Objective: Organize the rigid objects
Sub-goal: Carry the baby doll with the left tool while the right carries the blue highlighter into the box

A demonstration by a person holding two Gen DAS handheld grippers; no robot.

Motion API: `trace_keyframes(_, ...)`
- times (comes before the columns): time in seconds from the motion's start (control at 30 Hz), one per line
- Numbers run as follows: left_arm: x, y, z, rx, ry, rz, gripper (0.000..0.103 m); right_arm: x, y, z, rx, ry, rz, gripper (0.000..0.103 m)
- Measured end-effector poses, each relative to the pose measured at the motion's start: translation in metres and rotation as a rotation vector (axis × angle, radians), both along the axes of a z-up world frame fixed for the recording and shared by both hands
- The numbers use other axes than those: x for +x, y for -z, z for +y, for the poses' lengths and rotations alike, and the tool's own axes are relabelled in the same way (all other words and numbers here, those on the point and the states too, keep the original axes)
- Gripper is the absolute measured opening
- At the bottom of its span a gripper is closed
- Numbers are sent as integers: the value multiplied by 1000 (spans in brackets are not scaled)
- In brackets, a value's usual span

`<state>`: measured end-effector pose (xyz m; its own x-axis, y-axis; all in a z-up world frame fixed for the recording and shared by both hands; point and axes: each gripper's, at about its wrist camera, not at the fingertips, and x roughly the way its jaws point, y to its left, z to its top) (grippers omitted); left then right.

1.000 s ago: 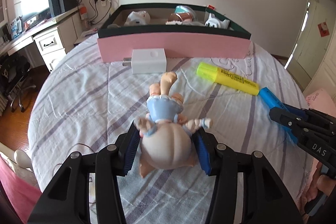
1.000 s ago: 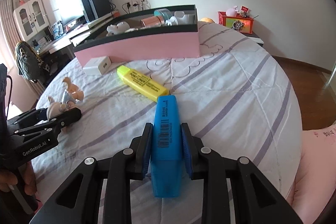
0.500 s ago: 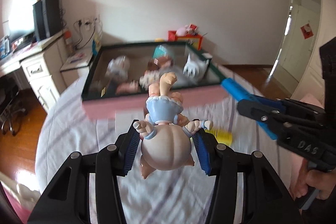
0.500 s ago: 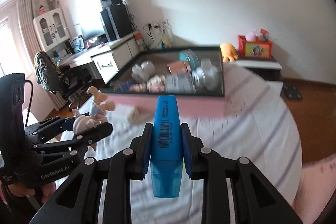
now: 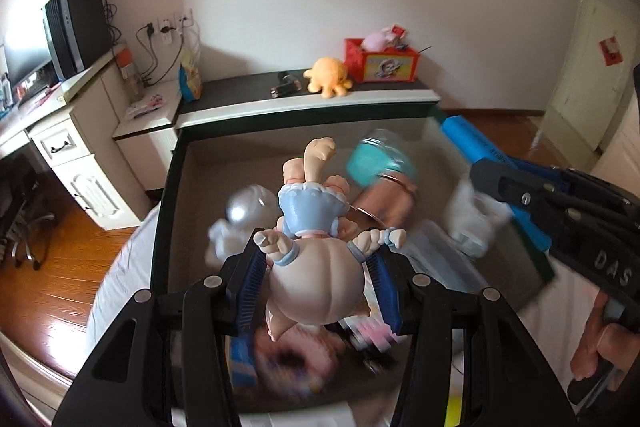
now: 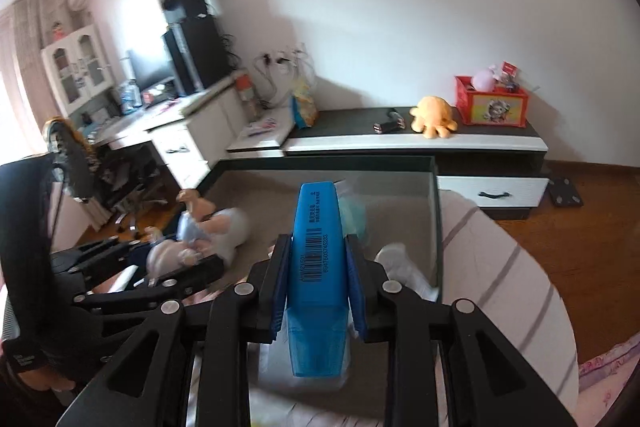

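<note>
Nearest in the left wrist view: left claw (image 5: 316, 281) pinching a doll figurine (image 5: 316, 279) by its round head between the blue pads, head toward the camera, legs pointing away, blue dress in the middle. Held in the air over the storage box (image 5: 164, 227), above blurred contents: a whitish toy (image 5: 240, 215) left, a copper-coloured container (image 5: 390, 201) and a teal lid (image 5: 372, 163) beyond.

Nearest in the right wrist view: right claw (image 6: 318, 283) pressed onto a blue highlighter (image 6: 316, 259), barcode up, clear cap end toward the camera, tip pointing away over the same box, near its right wall. Striped bedsheet (image 6: 500, 279) under and right of the box.

Farther off: low cabinet (image 6: 420, 143) against the wall carrying an orange plush octopus (image 6: 434, 117) and a red toy box (image 6: 494, 103).
</note>
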<state>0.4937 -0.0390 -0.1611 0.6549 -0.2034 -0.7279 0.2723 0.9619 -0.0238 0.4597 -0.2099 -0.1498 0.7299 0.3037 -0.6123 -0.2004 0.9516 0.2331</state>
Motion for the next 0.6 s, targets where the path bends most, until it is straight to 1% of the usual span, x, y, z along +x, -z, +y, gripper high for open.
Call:
trace_keyframes(0.07,17,8,-2,4,-1,26,50,20,10,-3,3,20,20,27)
trace_keyframes(0.17,31,19,-7,24,-2,41,50,40,23,-4,-11,44,50,27)
trace_keyframes(0.2,33,19,-9,37,-4,26,50,44,26,-3,-17,49,56,27)
trace_keyframes(0.27,34,20,-10,32,-4,25,50,50,29,-2,-37,59,76,27)
trace_keyframes(0.33,34,22,-11,35,-6,20,50,48,25,-4,-40,78,53,27)
trace_keyframes(0.37,35,22,-12,43,-6,24,51,46,24,-5,-42,83,50,32)
trace_keyframes(0.4,35,24,-13,51,-20,41,52,46,24,-7,-40,87,53,43)
trace_keyframes(0.43,34,24,-12,46,-31,44,53,45,24,-8,-37,95,55,49)
trace_keyframes(0.47,30,20,-10,29,-34,31,59,43,24,-9,-30,92,58,55)
trace_keyframes(0.5,25,16,-8,16,-36,18,63,39,24,-10,-23,88,55,55)
trace_keyframes(0.53,19,11,-6,9,-44,3,72,32,22,-12,-16,92,49,55)
trace_keyframes(0.57,9,3,-3,3,-56,-25,77,30,20,-12,-12,93,49,56)
trace_keyframes(0.6,1,-3,-2,-3,-55,-46,79,25,17,-13,-3,92,48,57)
